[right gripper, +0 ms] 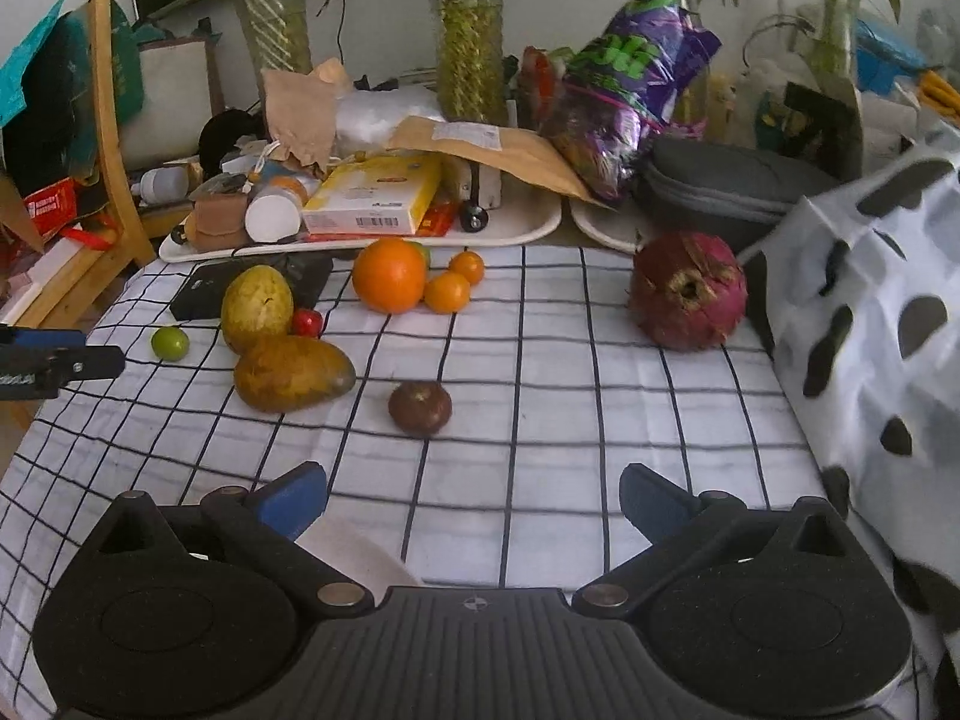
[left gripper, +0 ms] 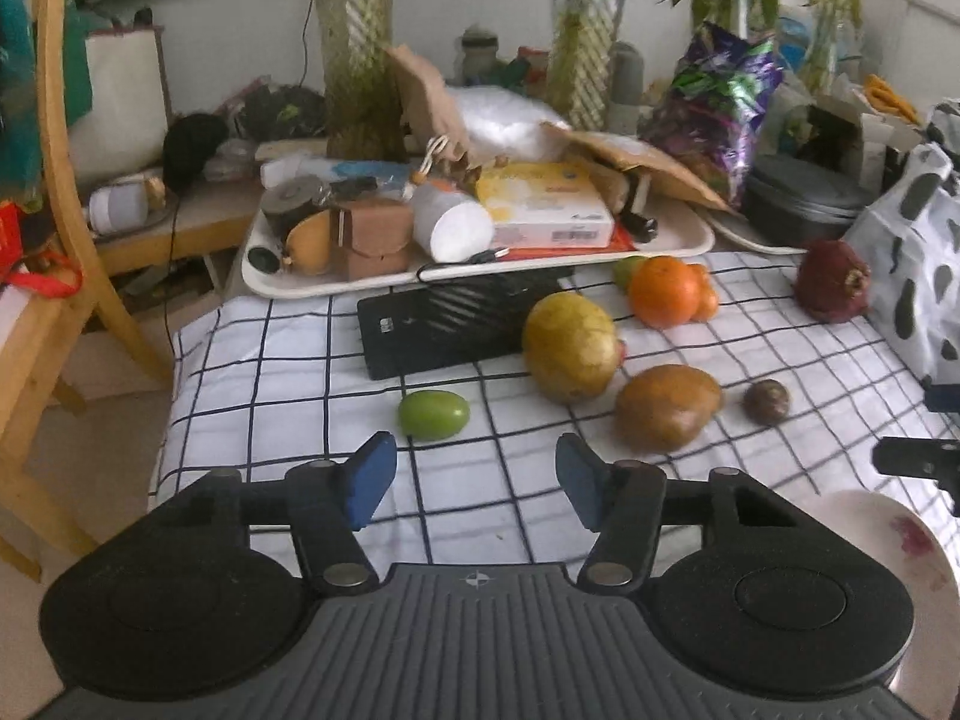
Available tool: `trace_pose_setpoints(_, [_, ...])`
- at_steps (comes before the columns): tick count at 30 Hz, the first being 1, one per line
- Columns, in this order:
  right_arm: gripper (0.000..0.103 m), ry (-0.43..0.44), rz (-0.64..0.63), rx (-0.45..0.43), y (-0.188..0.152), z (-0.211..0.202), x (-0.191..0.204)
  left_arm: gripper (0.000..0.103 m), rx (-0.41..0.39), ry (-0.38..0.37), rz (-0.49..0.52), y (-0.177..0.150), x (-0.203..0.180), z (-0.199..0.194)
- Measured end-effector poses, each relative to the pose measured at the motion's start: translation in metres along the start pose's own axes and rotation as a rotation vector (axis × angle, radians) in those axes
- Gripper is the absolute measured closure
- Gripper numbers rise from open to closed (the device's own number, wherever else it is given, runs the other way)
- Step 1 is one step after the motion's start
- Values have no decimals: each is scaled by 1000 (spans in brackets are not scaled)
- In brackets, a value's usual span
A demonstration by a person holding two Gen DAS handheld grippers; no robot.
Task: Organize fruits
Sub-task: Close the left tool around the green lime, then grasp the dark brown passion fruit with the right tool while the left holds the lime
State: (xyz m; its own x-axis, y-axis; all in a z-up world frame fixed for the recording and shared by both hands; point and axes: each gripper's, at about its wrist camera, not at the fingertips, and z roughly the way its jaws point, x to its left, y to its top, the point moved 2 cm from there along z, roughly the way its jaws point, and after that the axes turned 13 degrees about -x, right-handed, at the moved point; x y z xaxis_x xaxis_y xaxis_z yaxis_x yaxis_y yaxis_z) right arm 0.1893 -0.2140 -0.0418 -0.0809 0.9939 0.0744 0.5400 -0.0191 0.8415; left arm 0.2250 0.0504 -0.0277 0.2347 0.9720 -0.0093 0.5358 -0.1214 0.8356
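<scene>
Fruit lies on a checked cloth (left gripper: 300, 372). In the left wrist view a green fruit (left gripper: 433, 414) sits just beyond my left gripper (left gripper: 474, 480), which is open and holds nothing. Farther right are a yellow mango (left gripper: 570, 345), a brownish mango (left gripper: 666, 405), a small dark fruit (left gripper: 766, 401), an orange (left gripper: 663, 291) and a dragon fruit (left gripper: 831, 288). My right gripper (right gripper: 474, 498) is open and bare, with the dark fruit (right gripper: 420, 408) ahead of it. A white plate (right gripper: 354, 552) lies under its left finger. A small red fruit (right gripper: 307, 322) shows between the mangoes.
A cluttered white tray (left gripper: 690, 243) and a black device (left gripper: 444, 324) lie behind the fruit. A spotted bag (right gripper: 870, 330) rises at the right, a wooden chair (left gripper: 60, 180) stands left. Plant vases (right gripper: 471, 60) and a grey case (right gripper: 720, 186) line the back.
</scene>
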Motion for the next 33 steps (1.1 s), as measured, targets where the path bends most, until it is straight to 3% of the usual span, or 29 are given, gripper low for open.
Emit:
trace_pose_setpoints(7, [0, 21, -18, 5, 7, 17, 4, 46, 40, -13, -67, 2, 18, 33])
trace_pose_setpoints(18, [7, 27, -82, 1, 16, 35, 6, 49, 97, -4, -31, -1, 22, 73])
trace_pose_setpoints(23, [9, 46, -96, 5, 18, 42, 6, 65, 93, 3, 17, -4, 18, 77])
trace_pose_setpoints(28, [10, 91, -125, 21, 16, 51, 11, 66, 95, 5, 30, -2, 15, 76])
trace_pose_setpoints(33, [26, 136, -137, 56, 13, 67, 15, 66, 78, -4, 41, 2, 12, 72])
